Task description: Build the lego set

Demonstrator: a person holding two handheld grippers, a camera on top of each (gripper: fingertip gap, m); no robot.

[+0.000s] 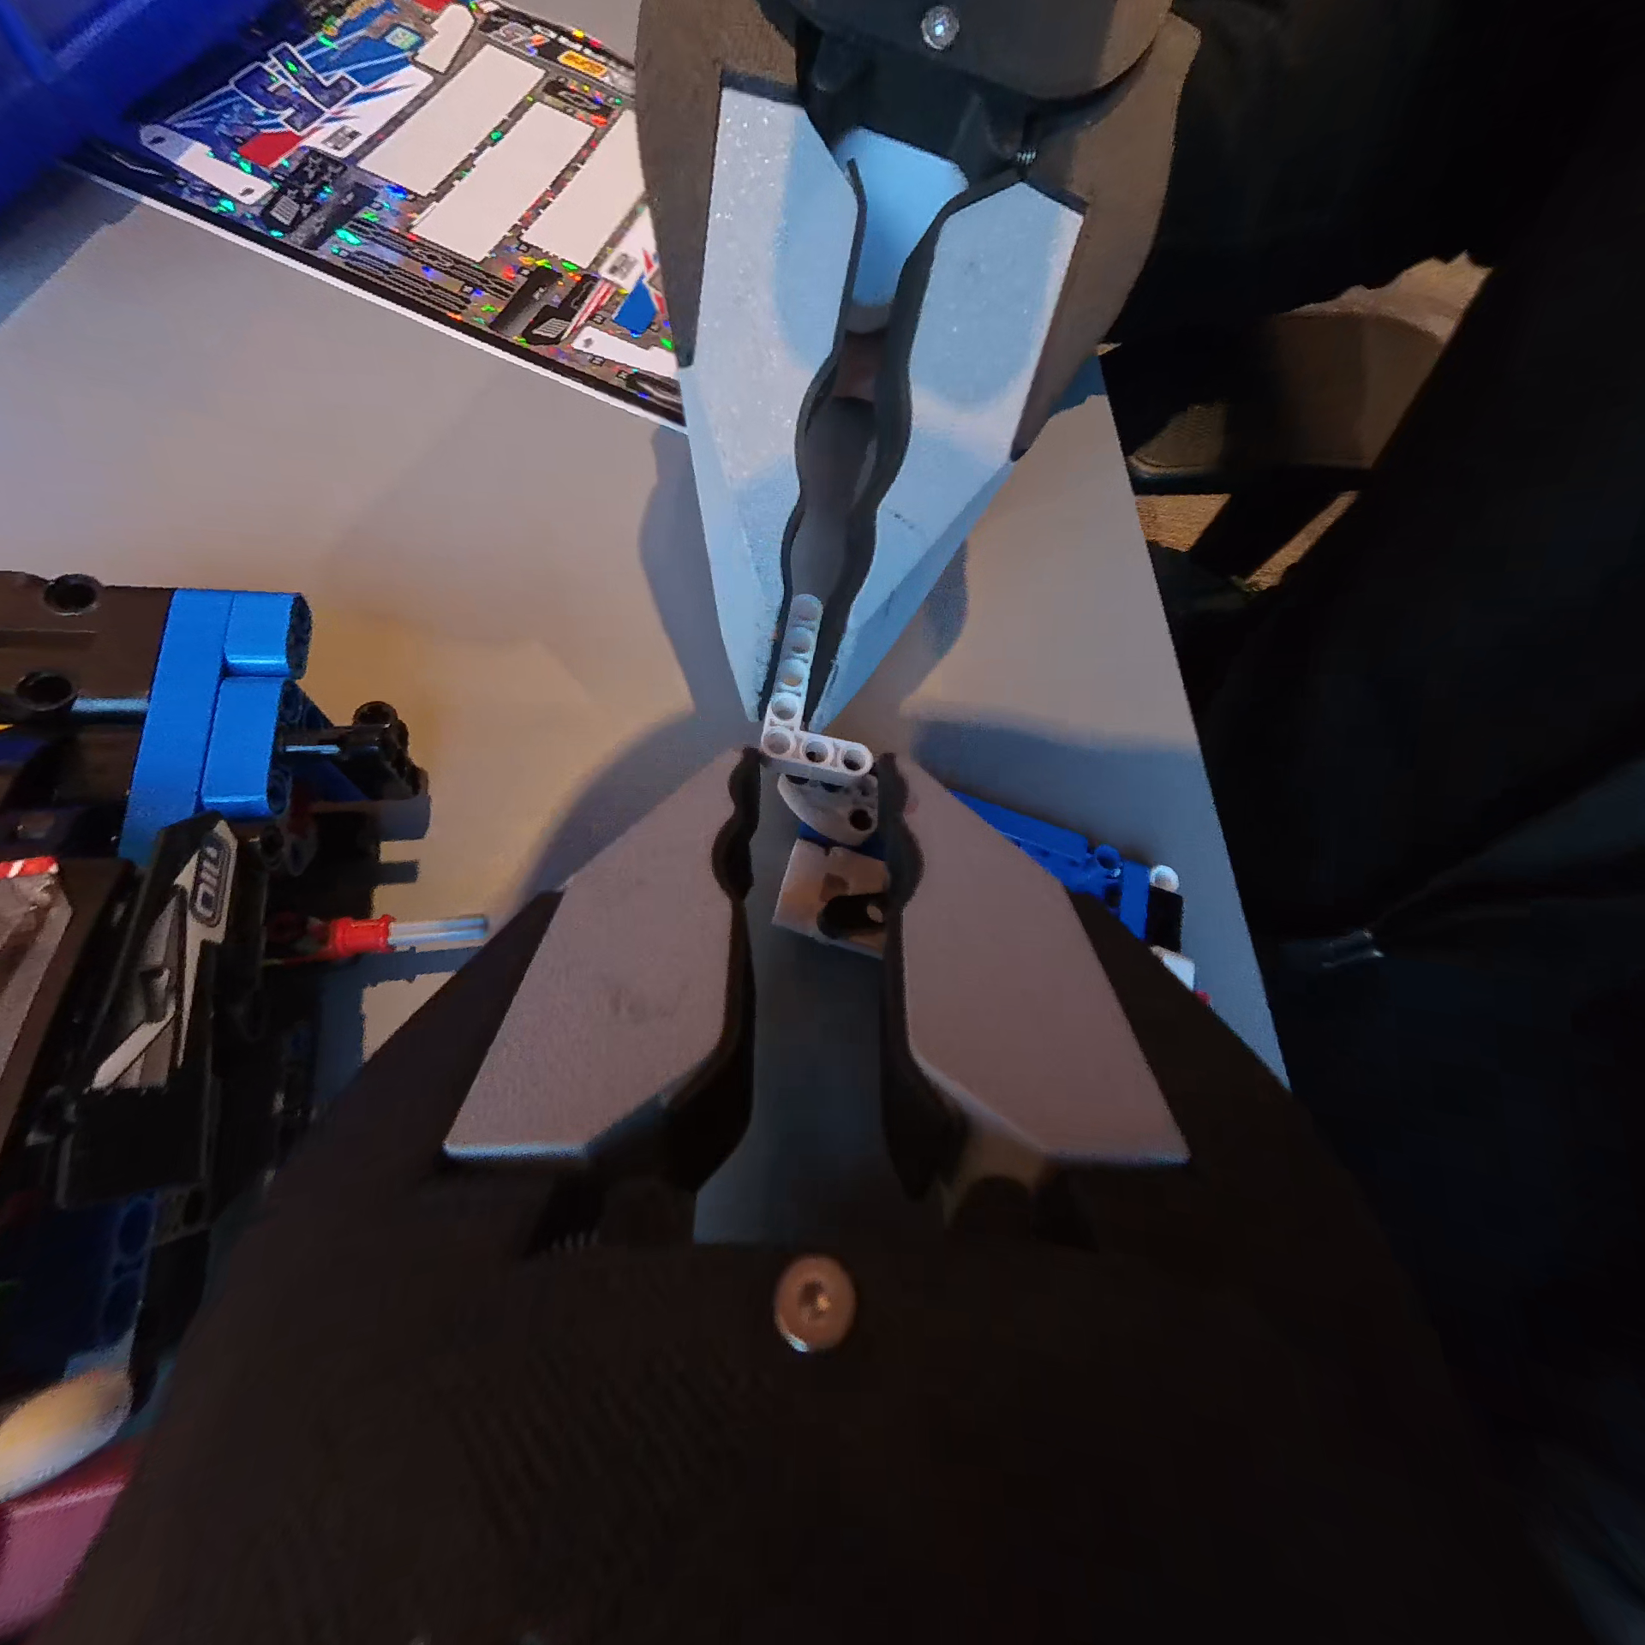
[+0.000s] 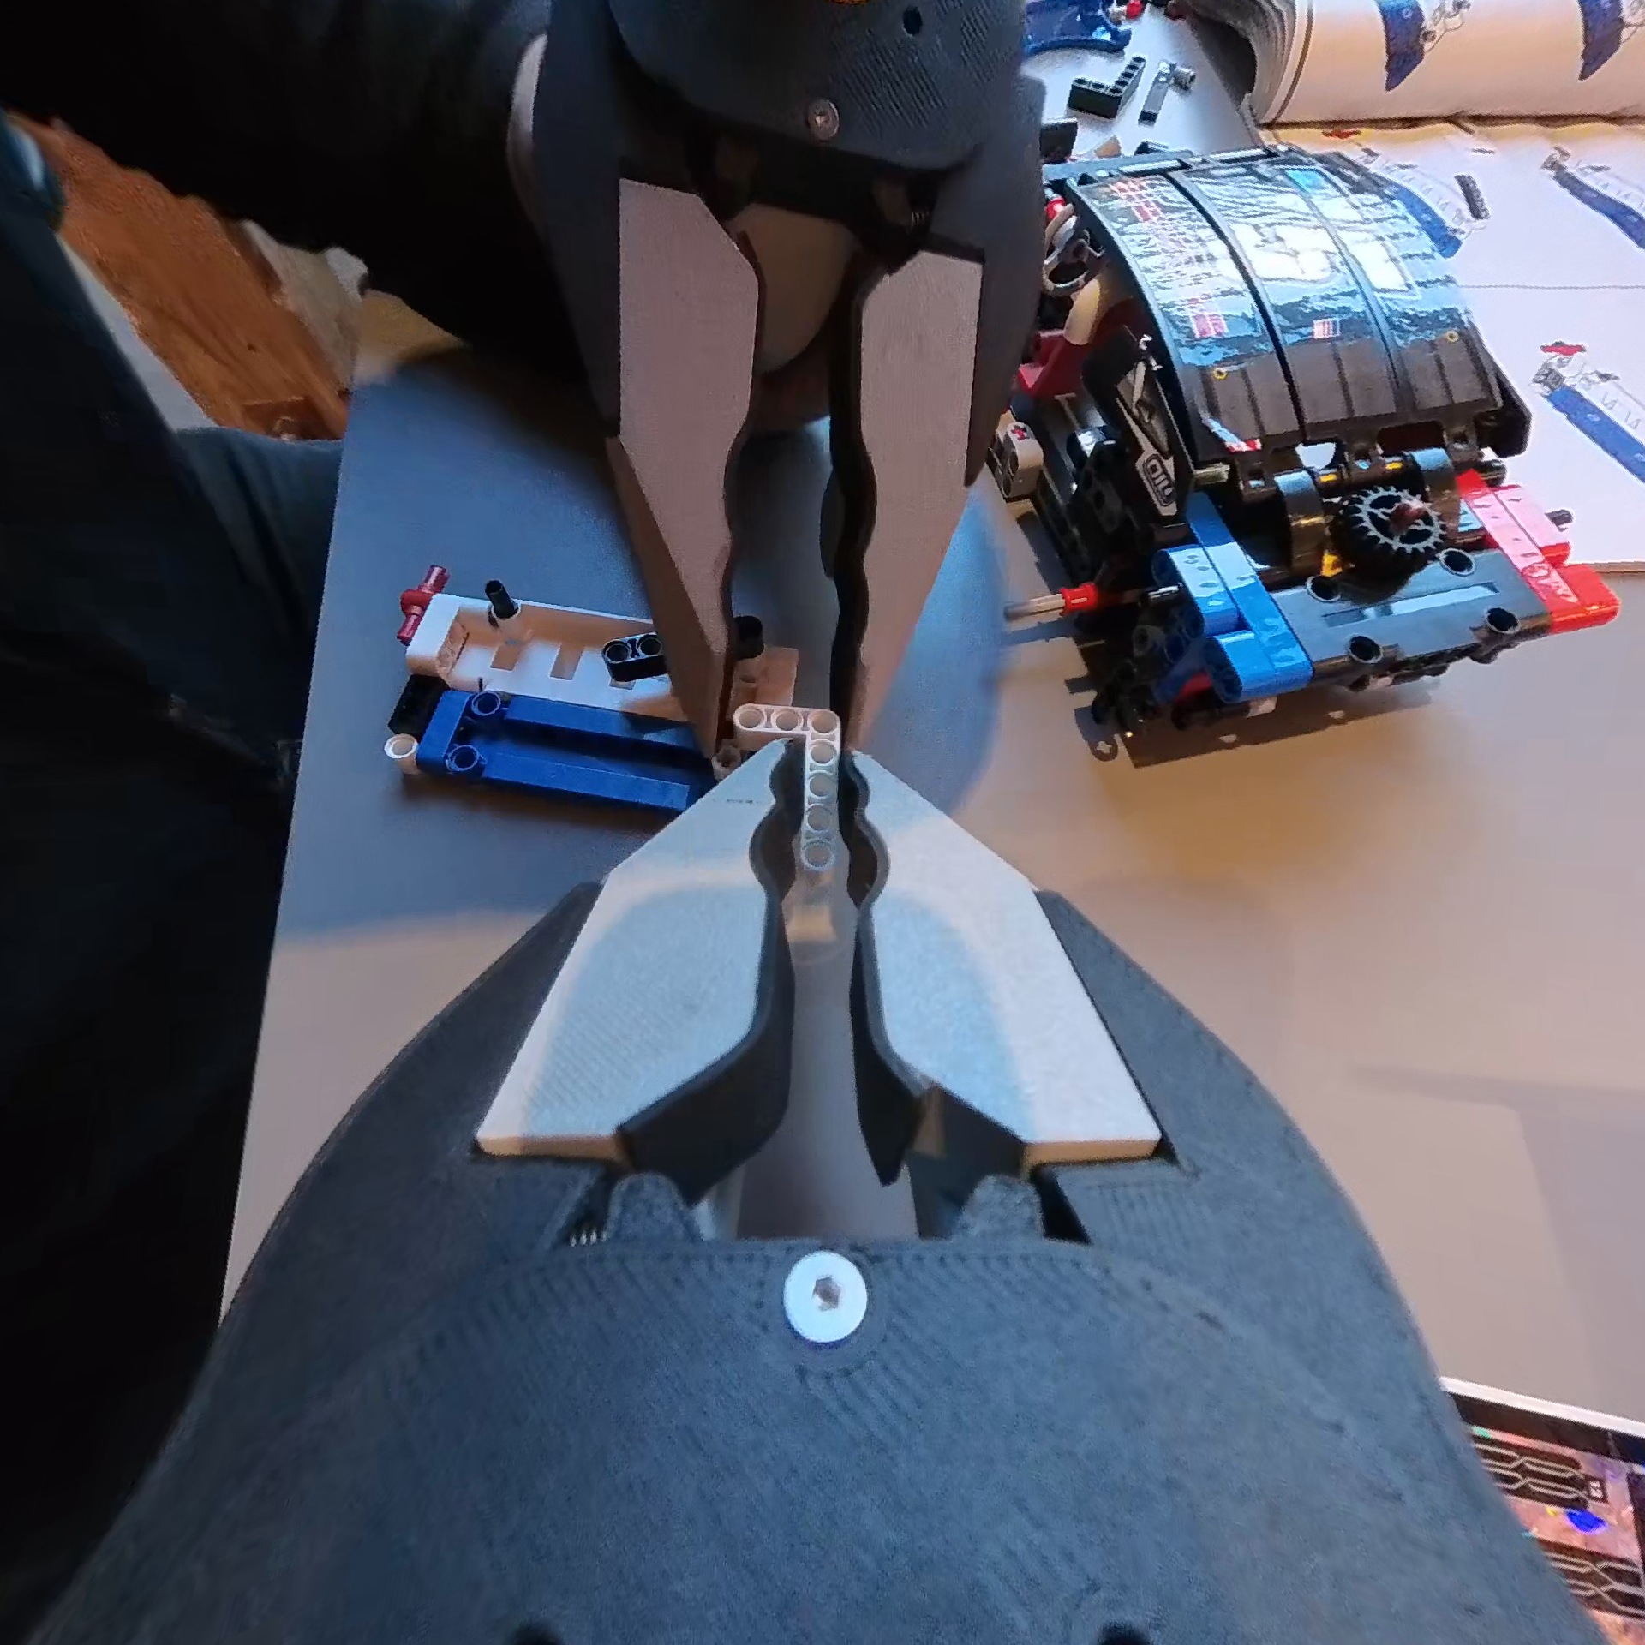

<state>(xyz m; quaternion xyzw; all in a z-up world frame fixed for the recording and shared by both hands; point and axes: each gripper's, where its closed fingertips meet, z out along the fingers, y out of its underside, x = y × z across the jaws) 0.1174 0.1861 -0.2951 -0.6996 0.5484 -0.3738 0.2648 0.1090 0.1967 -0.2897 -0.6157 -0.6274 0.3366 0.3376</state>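
My right gripper (image 2: 819,752) is shut on the long arm of a white L-shaped beam (image 2: 819,801). The beam's short arm sticks out past the fingertips, just above the end of a white and blue sub-assembly (image 2: 552,650) lying near the table's edge. My left gripper (image 1: 817,770) faces it, with its jaws narrowly spread and closed on that end of the sub-assembly (image 1: 832,895). In the left wrist view the right gripper (image 1: 797,703) comes in from the top with the L-beam (image 1: 817,755). The left gripper also shows in the right wrist view (image 2: 779,725).
A partly built black, blue and red car (image 2: 1291,294) stands on the table, also visible in the left wrist view (image 1: 205,712). A sticker sheet (image 1: 445,160), an instruction booklet (image 2: 1558,294) and loose parts (image 2: 1104,89) lie around. The table edge (image 2: 303,801) is close to the sub-assembly. Left and right tips are no more than a few centimetres apart.
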